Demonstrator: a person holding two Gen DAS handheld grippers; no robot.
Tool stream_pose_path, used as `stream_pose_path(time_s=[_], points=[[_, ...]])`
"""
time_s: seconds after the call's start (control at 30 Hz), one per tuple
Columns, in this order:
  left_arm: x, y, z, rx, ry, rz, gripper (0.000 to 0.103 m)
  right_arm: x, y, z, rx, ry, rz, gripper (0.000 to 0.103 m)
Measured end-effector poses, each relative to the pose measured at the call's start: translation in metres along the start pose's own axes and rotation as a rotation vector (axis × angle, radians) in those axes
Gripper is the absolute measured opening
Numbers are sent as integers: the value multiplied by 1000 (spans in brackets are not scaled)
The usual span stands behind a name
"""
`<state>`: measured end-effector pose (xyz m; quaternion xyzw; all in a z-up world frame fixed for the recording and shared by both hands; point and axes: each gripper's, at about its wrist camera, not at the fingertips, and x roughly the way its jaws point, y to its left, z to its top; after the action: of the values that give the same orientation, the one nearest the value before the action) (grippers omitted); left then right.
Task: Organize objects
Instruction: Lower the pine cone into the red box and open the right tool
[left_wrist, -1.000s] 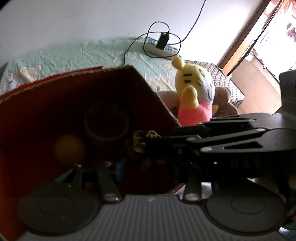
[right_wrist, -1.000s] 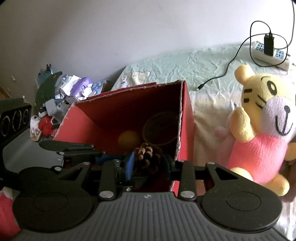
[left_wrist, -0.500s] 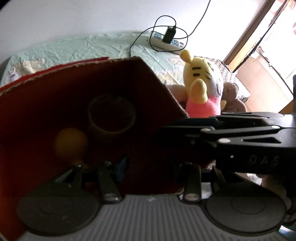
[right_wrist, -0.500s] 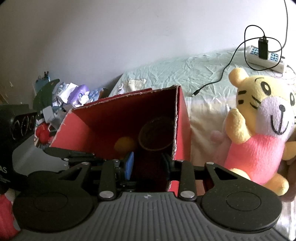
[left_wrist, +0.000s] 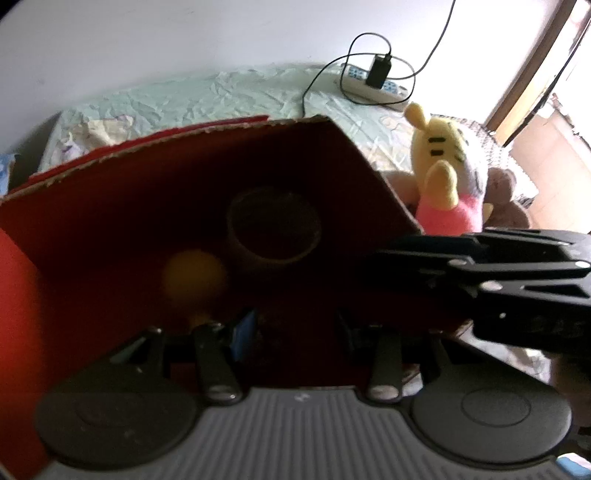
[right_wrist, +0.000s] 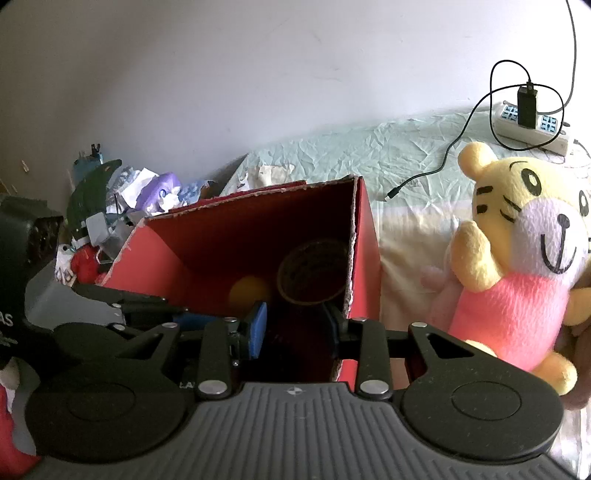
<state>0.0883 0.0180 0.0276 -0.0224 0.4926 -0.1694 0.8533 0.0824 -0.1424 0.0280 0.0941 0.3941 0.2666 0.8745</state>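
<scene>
While both grippers hung empty and parted over the red box (right_wrist: 255, 229), the right gripper (right_wrist: 293, 328) sat nearer the tiger plush (right_wrist: 517, 258).

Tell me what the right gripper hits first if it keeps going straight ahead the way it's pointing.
The right gripper, open and empty, points into the red box. Straight on, it would probably meet the brown round container first; the yellow ball sits just left of that line. Depth is unclear.

A bed (right_wrist: 332, 155) under a crumpled pale green sheet carries everything. Straight ahead of the right gripper (right_wrist: 295, 328) stands an open red cardboard box (right_wrist: 365, 258). To its right sits a tiger plush (right_wrist: 517, 258); far right, a power strip (right_wrist: 532, 129), possibly on the mattress edge.
</scene>
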Motion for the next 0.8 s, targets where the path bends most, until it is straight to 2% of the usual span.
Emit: stream_pose_path(time_s=[0.17, 0.47, 0.57, 0.8], points=[[7, -5, 0, 12, 29, 59, 43, 0, 1, -1, 1, -8, -1, 34], [4, -11, 1, 31, 26, 134, 44, 0, 0, -2, 2, -16, 3, 36], [0, -14, 0, 44, 13, 161, 50, -1, 0, -3, -7, -22, 2, 36], [-4, -18, 1, 48, -2, 199, 52, -1, 2, -4, -22, -28, -3, 37]])
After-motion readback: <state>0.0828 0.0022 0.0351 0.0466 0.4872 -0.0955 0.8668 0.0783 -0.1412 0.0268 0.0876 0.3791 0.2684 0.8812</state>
